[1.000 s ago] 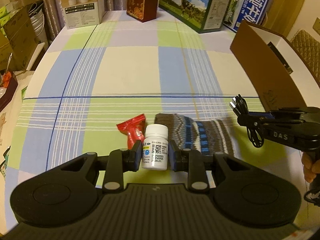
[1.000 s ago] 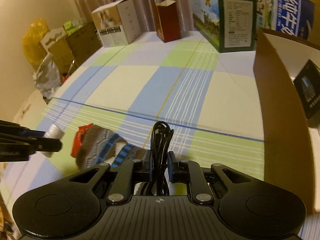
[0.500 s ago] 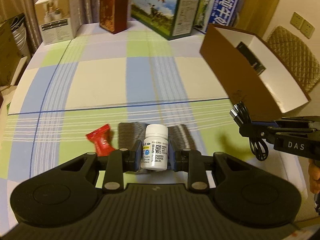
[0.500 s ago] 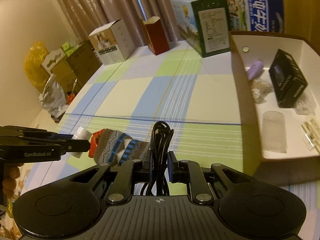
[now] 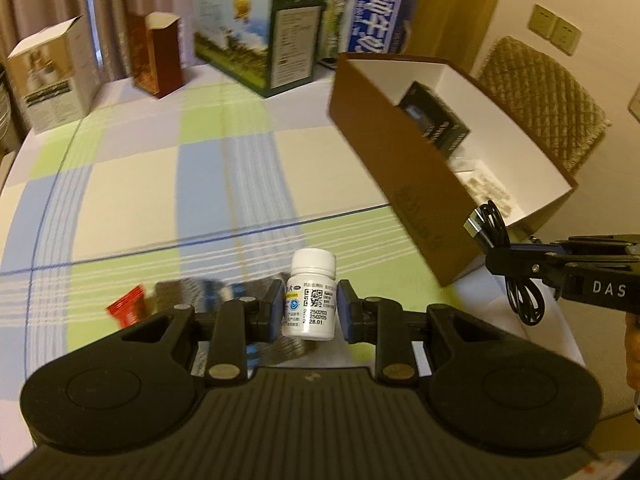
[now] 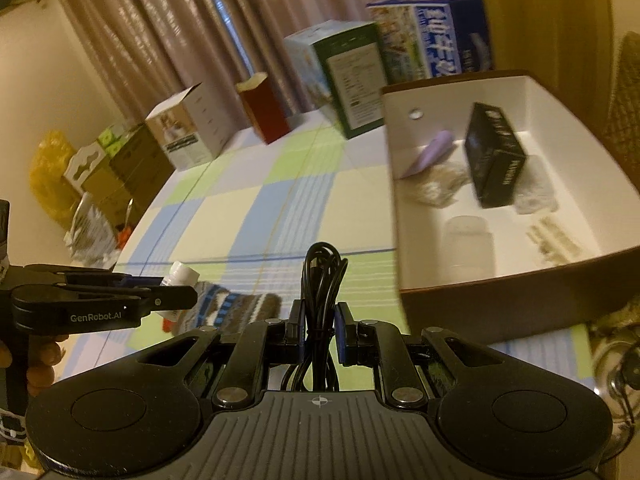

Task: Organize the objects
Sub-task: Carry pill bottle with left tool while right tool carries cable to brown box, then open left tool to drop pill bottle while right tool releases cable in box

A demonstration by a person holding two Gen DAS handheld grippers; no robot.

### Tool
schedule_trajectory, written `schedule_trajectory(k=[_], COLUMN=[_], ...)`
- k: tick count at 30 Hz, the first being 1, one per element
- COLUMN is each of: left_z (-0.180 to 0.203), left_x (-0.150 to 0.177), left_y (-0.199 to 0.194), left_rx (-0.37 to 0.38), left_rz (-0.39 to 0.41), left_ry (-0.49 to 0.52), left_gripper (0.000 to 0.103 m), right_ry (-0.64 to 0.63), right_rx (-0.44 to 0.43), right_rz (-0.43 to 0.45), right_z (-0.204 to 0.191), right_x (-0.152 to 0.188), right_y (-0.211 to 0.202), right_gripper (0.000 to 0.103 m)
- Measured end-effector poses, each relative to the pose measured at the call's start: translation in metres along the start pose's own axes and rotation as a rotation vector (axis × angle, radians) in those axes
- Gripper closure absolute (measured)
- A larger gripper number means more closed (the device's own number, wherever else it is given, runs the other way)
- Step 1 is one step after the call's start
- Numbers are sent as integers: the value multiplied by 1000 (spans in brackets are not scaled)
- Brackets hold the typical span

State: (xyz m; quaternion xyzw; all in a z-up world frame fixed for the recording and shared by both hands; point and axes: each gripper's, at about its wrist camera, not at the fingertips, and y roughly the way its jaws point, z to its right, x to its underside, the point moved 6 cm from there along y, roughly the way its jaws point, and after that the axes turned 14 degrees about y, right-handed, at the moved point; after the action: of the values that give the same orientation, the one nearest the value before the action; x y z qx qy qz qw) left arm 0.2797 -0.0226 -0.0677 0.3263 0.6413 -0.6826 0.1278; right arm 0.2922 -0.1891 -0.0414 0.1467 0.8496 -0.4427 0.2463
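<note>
My left gripper [image 5: 310, 308] is shut on a white pill bottle [image 5: 310, 294] and holds it upright above the table. My right gripper [image 6: 319, 326] is shut on a coiled black cable [image 6: 322, 280], also in the left wrist view [image 5: 516, 276], near the front corner of the open brown box [image 6: 500, 300]. A knitted striped sock [image 6: 240, 310] and a red candy wrapper [image 5: 128, 310] lie on the checked tablecloth below the left gripper. In the box lie a black carton [image 6: 494, 160], a purple item [image 6: 432, 152], a clear cup [image 6: 468, 240] and wrapped bits.
Cartons stand along the table's far edge: a green milk box [image 5: 256, 36], a blue box [image 5: 372, 20], a dark red box [image 5: 158, 56] and a white box [image 5: 48, 76]. A woven chair [image 5: 544, 92] is behind the brown box [image 5: 404, 184]. Bags and cartons [image 6: 92, 172] are stacked left of the table.
Both grippers have risen and swung right toward the brown box, each keeping its object. The box inside has come into view. The sock and candy stay on the cloth.
</note>
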Motion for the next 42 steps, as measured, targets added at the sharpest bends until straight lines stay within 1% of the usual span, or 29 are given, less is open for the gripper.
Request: schedule_trajectory(k=[7,12,17,22,25,29,35,42], left_z=[43,73,97,115,123,131,137,139], left_x=[-35,-65,-95,-121,-134,-146,-153,-157], left_y=[12,21,32,45,55,72,97,126], left_rx=[65,105,133,159,163,159,157,147], left_rz=[35,72,101,115,116,96,54,7], left_ry=[72,120,147,155,163,167,157,153], left_gripper=[80,80,80,80,80,80,80,80], right_ry=[45,67,57,41,27,23,34,73], right_rx=[18,28,36,39,52,59,64,55], right_rz=[63,103,132,145,135,105,59,7], right_z=[25,44,59,76,86,101,121,135], right_x=[-23,-46,-70,-97,-105,-113,-117,-122], right_y=[-24,-36,-42,-38,-31,-19,-1,24], right_gripper=[92,92,92,92,92,92,92,92])
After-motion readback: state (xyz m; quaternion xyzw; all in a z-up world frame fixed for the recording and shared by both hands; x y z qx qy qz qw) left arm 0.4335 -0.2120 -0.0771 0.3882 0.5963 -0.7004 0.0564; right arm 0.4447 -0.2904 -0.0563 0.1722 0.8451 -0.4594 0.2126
